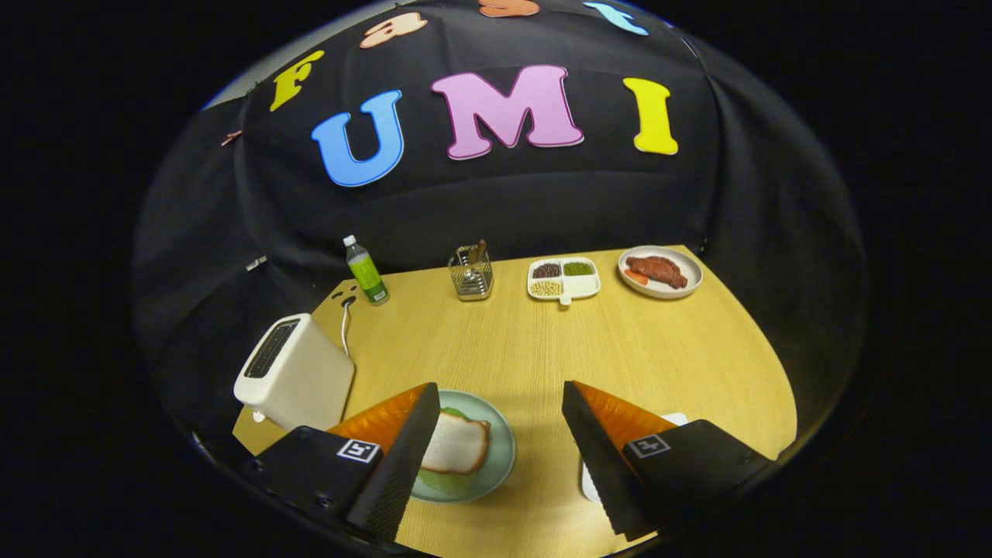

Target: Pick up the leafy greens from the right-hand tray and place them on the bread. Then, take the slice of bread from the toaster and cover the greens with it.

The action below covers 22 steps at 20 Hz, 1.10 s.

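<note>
Wooden table (589, 349) in a black-walled booth, fingers (500, 457) spread wide and empty, bread slice (457, 443) over greens (443, 482) on green plate (502, 449) between them, white toaster (294, 373) just left.

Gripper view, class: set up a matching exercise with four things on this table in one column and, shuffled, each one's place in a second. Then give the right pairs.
Things
1. toaster
2. bread slice
3. green bottle
4. steak plate

Places
A. far end of the table, beside the divided dish
B. on the pale green plate, over greens, between the open gripper fingers
C. far end, near the wire utensil holder
D. near side, next to the left finger

Pairs: 1-D, 2-B, 3-C, 4-A
</note>
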{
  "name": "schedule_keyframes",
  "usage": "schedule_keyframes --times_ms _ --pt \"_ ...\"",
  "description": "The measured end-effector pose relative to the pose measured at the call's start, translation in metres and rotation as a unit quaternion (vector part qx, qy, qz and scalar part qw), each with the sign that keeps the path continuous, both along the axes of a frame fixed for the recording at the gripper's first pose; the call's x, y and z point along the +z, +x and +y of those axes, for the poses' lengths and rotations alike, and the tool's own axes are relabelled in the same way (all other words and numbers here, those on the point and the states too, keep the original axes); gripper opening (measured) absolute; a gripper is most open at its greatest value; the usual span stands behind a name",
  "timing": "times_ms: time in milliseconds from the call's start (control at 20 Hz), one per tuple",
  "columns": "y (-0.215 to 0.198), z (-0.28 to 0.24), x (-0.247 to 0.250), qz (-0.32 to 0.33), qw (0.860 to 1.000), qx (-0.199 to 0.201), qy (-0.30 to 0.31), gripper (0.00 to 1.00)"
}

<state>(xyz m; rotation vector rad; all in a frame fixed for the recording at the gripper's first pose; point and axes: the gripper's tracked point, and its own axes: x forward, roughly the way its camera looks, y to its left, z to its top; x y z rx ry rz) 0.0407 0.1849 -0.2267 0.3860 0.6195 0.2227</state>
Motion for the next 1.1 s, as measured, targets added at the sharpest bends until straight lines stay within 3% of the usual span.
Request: schedule_keyframes --times_ms 350,800,1100 --pt "-0.002 -0.055 0.066 -0.091 0.994 0.009 -0.064 0.99" --pt "-0.011 -0.081 0.135 -0.17 0.982 0.02 -0.082 0.99" --pt "-0.02 -0.096 0.152 -0.203 0.973 0.017 -0.107 0.99"
